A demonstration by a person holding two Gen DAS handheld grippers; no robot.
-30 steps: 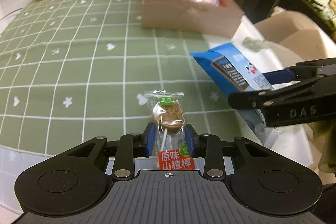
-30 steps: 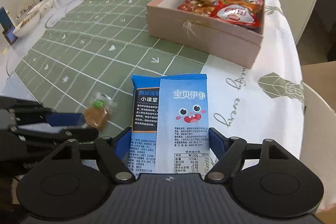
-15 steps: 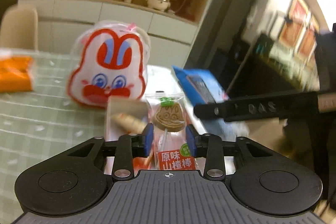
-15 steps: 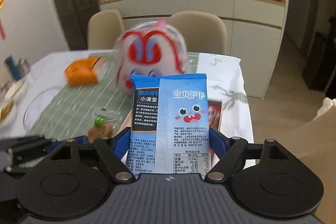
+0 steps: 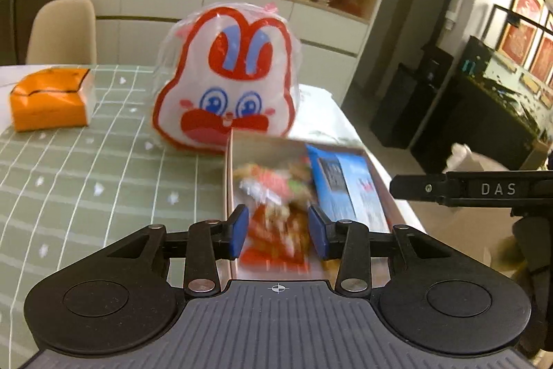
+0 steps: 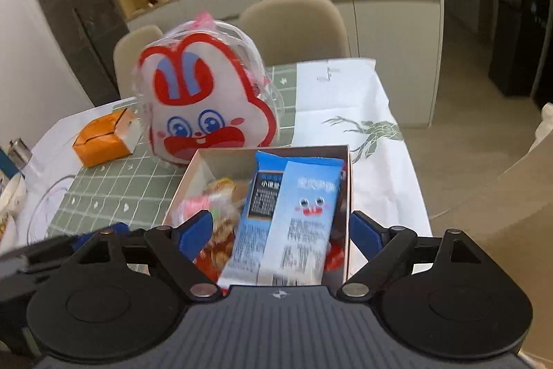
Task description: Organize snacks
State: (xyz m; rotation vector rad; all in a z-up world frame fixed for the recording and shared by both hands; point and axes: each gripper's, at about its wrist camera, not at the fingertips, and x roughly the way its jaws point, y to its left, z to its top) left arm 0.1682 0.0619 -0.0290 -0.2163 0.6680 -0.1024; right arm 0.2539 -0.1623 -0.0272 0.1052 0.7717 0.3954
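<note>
Both tongs spread wide, nothing held: left tongs (image 5: 278, 232) and right tongs (image 6: 280, 232) hover over the box (image 6: 348, 196) on the surface (image 5: 103, 168). Blue packet (image 6: 293, 213) lies in the box on its right side, propped on a heap of small snacks (image 5: 276, 196), lower end hidden by the tongs. Risks, as I judge: packet slides off the heap; a careless withdrawal clips the box wall; rabbit bag (image 5: 228, 82), right behind the box, tips if the box is shoved.
</note>
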